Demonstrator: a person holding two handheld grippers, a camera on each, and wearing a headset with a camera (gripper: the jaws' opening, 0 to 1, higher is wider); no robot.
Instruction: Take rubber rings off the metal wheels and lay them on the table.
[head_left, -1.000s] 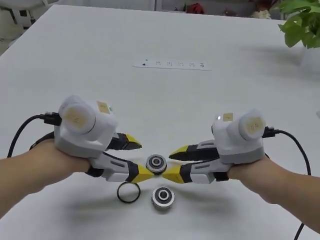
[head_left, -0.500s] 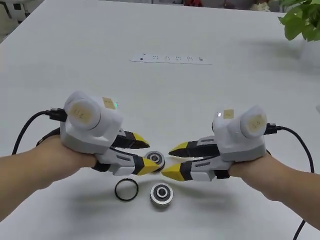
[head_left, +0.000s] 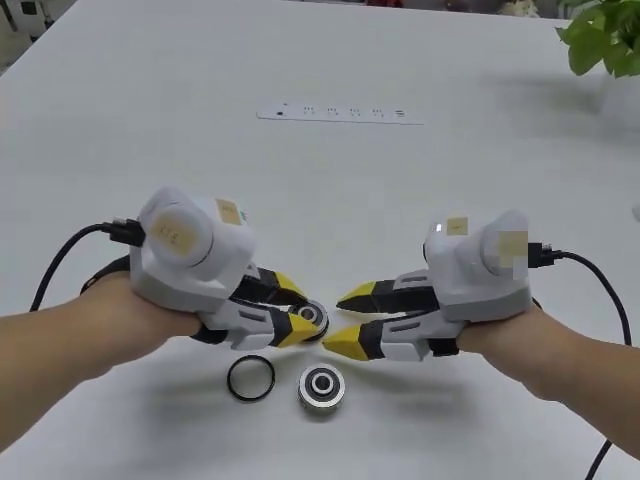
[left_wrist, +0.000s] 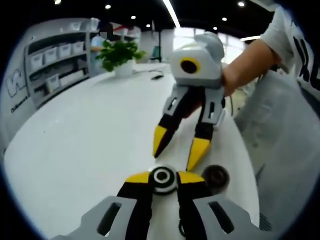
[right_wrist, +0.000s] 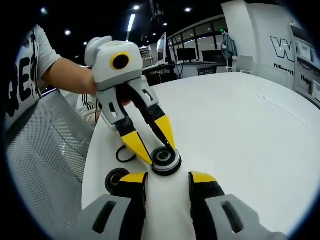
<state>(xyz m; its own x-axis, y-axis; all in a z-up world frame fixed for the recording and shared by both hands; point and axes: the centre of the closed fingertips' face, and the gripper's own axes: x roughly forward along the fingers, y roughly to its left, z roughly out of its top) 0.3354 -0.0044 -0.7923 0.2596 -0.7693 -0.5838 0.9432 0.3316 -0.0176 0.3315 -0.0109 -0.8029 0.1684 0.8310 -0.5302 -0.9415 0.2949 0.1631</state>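
White surface (head_left: 450, 170) is spreading across the head view, and the left tongs (head_left: 300, 316) are closing their yellow tips on a metal wheel (head_left: 311, 316) near the middle. The right tongs (head_left: 340, 320) are pointing at that wheel from the right with their jaws standing apart, gripping nothing. A loose black rubber ring (head_left: 250, 378) is lying on the near side, and a second wheel (head_left: 321, 386) is sitting just right of it. A power strip (head_left: 338, 113) is lying far back, and a leafy plant (head_left: 605, 40) is showing at the far right corner.

From the left gripper view, the left tongs (left_wrist: 164, 178) are pinching the metal wheel (left_wrist: 164, 180) between both tips. The right tongs (left_wrist: 178, 150) are hanging spread just beyond it, and the second wheel (left_wrist: 216, 176) is resting beside them.

From the right gripper view, the right tongs (right_wrist: 167, 179) are gaping with bare surface (right_wrist: 240, 130) between the tips. The left tongs (right_wrist: 161, 155) are clasping the metal wheel (right_wrist: 167, 162) ahead. The rubber ring (right_wrist: 125, 154) is lying to the left, and the second wheel (right_wrist: 116, 180) is sitting nearer.
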